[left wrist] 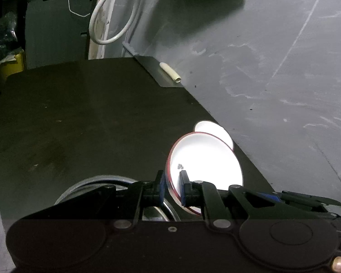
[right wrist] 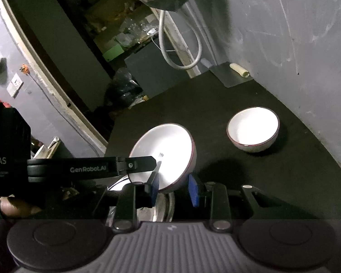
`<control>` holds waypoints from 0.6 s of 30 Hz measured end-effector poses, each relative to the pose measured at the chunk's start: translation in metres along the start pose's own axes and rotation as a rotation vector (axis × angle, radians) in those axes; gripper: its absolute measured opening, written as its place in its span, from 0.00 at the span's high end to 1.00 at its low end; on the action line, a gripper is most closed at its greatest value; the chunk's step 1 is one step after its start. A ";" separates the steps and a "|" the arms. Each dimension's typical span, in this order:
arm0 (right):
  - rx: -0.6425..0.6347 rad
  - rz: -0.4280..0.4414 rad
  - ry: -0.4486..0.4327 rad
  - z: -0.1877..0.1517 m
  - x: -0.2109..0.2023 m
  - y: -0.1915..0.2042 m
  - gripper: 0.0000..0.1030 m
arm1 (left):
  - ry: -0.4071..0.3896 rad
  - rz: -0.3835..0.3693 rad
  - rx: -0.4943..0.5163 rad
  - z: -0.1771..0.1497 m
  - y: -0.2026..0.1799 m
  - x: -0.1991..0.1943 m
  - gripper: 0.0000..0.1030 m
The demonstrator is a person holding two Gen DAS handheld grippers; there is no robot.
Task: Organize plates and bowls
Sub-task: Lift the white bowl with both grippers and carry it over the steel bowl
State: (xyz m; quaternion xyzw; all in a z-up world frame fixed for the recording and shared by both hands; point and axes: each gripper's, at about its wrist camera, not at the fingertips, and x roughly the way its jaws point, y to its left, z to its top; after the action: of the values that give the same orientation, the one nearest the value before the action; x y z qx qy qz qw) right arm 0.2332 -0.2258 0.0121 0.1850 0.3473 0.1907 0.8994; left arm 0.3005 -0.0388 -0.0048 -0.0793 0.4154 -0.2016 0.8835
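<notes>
Bowl (left wrist: 204,157) looked stiff, glossy, breakable; left gripper (left wrist: 172,183) pinched its rim, tilted above the metal dish (left wrist: 91,186); right gripper (right wrist: 174,187) stood part-open beside it.

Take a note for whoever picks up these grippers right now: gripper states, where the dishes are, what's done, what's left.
Left hand-held gripper: shut on the rim of the tilted bowl.
Right hand-held gripper: straddles that bowl's base, contact unclear.
Second bowl: upright on the table near the wall.
Steel plate: beneath the held bowl.
Left: probably nest the bowls; none stacked yet.
</notes>
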 end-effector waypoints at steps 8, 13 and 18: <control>-0.035 0.025 0.000 -0.024 -0.031 0.022 0.68 | -0.019 -0.026 -0.007 -0.028 0.001 -0.037 0.87; -0.059 0.033 0.021 -0.040 -0.043 0.035 0.68 | -0.006 -0.042 -0.016 -0.048 0.005 -0.054 0.86; -0.095 0.045 0.047 -0.054 -0.055 0.046 0.68 | 0.003 -0.051 -0.021 -0.067 0.005 -0.069 0.86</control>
State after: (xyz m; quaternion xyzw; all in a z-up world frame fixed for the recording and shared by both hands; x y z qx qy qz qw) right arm 0.1482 -0.2017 0.0265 0.1454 0.3548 0.2313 0.8941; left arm 0.2110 -0.0029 -0.0006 -0.0986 0.4164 -0.2197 0.8767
